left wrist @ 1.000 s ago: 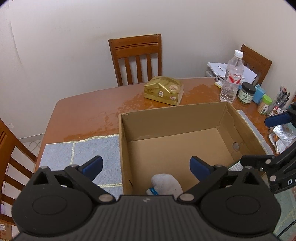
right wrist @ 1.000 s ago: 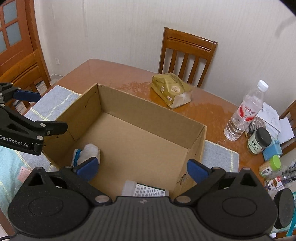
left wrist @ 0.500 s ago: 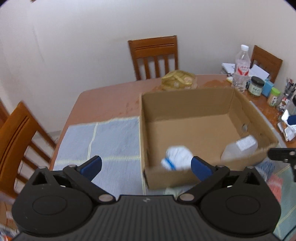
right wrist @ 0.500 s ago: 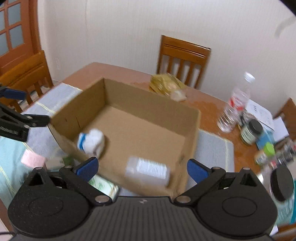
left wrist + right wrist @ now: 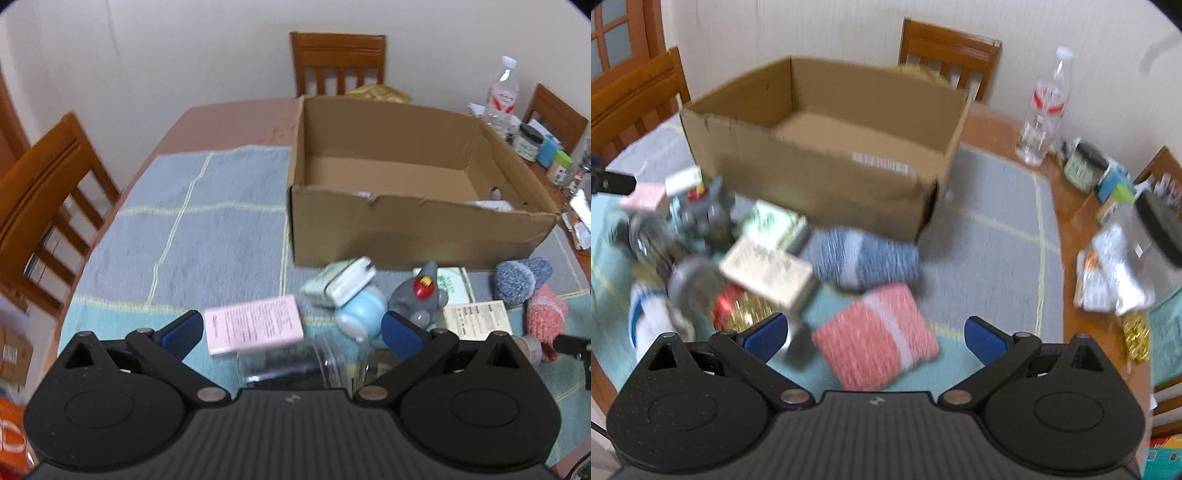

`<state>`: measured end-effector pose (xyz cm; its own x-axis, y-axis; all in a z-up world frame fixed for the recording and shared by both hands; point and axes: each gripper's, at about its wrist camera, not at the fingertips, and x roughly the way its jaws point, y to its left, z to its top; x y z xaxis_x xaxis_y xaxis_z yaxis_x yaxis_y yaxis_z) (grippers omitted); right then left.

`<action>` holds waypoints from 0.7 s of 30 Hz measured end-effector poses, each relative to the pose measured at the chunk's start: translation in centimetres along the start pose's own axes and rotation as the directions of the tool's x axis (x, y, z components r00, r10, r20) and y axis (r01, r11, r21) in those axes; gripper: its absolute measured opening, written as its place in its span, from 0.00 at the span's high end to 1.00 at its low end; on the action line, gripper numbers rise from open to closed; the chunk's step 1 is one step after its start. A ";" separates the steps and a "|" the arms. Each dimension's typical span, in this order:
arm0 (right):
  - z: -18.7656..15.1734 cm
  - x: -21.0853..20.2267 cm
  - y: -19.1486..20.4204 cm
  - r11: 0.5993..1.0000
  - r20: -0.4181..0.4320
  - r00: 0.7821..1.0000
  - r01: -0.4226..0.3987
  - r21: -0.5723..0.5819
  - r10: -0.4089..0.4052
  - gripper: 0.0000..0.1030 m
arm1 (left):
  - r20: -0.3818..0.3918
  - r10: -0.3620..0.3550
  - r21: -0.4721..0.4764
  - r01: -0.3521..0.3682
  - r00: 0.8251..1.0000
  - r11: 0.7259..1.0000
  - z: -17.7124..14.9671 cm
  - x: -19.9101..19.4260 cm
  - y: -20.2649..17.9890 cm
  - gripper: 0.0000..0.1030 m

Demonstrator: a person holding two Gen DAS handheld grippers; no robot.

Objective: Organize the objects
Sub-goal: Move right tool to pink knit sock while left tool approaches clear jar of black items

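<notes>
Both claws, left (image 5: 291, 328) and right (image 5: 873, 334), are hanging released, grasping nothing. Pink box (image 5: 255, 328), grey toy (image 5: 421, 299) and socks (image 5: 864, 258) are lying just before the carton (image 5: 406, 221).

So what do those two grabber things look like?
Both look the same. The left gripper and right gripper each have a black ribbed plastic body, two round black discs, silver pivot pins, thin black link arms and blue finger pads. A tiny pale logo sits in the middle of each body.
</notes>
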<state>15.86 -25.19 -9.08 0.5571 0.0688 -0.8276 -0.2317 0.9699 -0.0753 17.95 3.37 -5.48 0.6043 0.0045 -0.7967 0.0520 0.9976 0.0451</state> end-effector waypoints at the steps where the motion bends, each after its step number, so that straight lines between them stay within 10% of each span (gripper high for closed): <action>1: -0.4 0.3 -0.3 1.000 -0.005 1.000 -0.009 0.001 0.009 0.00 | -0.006 0.006 -0.013 -0.006 1.000 1.000 -0.2 0.0 0.1 0.01; 21: -0.5 6.4 -1.5 0.952 -0.120 0.968 -0.241 -0.190 0.221 0.00 | -0.094 0.060 -0.162 -0.074 0.994 0.984 -2.5 1.4 0.4 0.01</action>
<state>19.38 -26.34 -14.56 0.3926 0.2527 -0.8843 -0.5057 0.8624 0.0219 16.83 3.97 -8.04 0.5289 0.0705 -0.8458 -0.1227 0.9924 0.0060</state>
